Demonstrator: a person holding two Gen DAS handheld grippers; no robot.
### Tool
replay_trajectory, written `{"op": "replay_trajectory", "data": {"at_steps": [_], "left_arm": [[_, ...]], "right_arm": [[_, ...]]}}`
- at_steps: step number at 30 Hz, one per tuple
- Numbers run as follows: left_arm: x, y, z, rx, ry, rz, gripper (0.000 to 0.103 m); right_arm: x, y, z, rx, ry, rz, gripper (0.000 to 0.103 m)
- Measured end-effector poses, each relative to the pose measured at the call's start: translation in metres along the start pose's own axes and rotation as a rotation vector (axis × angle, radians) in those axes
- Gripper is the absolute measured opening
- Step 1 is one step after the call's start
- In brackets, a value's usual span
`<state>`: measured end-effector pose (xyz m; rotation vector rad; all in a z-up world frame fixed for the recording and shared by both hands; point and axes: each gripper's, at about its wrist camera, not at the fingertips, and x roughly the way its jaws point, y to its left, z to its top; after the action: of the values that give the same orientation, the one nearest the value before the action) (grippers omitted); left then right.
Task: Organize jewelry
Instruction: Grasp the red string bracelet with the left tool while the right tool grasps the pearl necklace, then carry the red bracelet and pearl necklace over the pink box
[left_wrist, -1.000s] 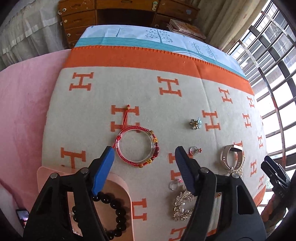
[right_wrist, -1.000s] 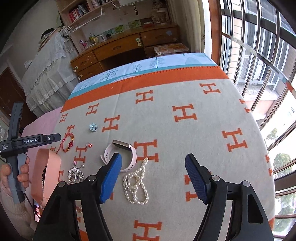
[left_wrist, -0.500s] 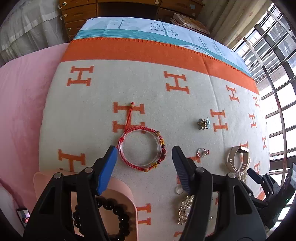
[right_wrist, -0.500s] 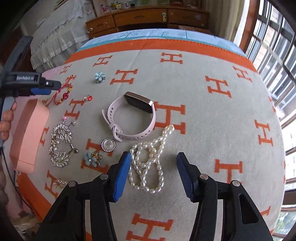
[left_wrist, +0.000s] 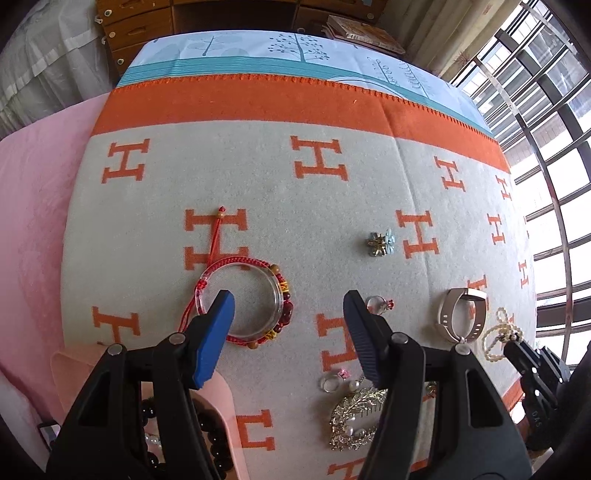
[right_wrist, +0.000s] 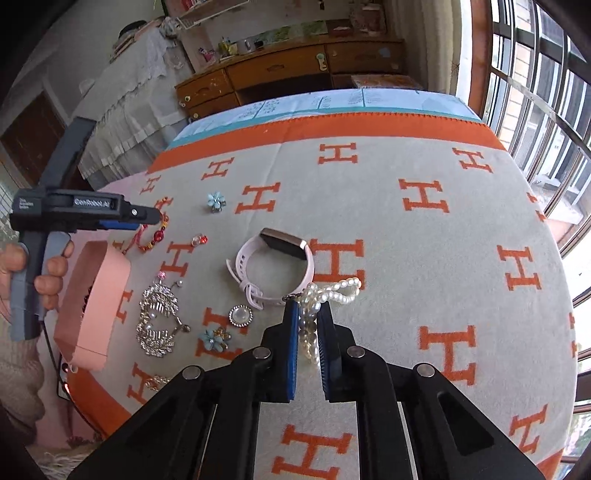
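Observation:
My right gripper is shut on the pearl necklace, which lies on the blanket beside the pink watch. My left gripper is open over the red beaded bangle; its left finger sits over the bangle's near left rim. The pink jewelry box stands at the left with a black bead bracelet inside. The necklace also shows in the left wrist view, next to the watch.
On the orange-H blanket lie a blue flower brooch, a small red ring, a rhinestone hair comb, a round pearl brooch and a blue flower clip. Window bars stand at the right, a wooden dresser behind.
My right gripper has come down and shut on the pearl necklace. My left gripper has moved forward, so its left finger now lies over the red bangle.

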<state>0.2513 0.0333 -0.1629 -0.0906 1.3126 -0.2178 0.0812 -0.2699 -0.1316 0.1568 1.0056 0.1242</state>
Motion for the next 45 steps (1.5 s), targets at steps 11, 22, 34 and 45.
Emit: {"op": "replay_trajectory", "data": {"at_steps": [11,22,34,45], "left_arm": [[0.025,-0.006,0.009,-0.024,0.053,0.071,0.033],[-0.002,0.005,0.002,-0.085,-0.04,0.063,0.007],[-0.148,-0.007,-0.064,0.028,-0.293,-0.038,0.007],[-0.173,0.048,-0.149,-0.02,-0.325,0.005,0.007]], "right_arm": [[-0.054,-0.013,0.007,0.037,-0.11,0.054,0.01],[-0.056,-0.012,0.001,0.04,-0.117,0.067,0.01],[-0.097,0.03,0.014,-0.023,-0.188,0.146,0.01],[-0.128,0.135,0.037,-0.2,-0.23,0.266,0.01]]}}
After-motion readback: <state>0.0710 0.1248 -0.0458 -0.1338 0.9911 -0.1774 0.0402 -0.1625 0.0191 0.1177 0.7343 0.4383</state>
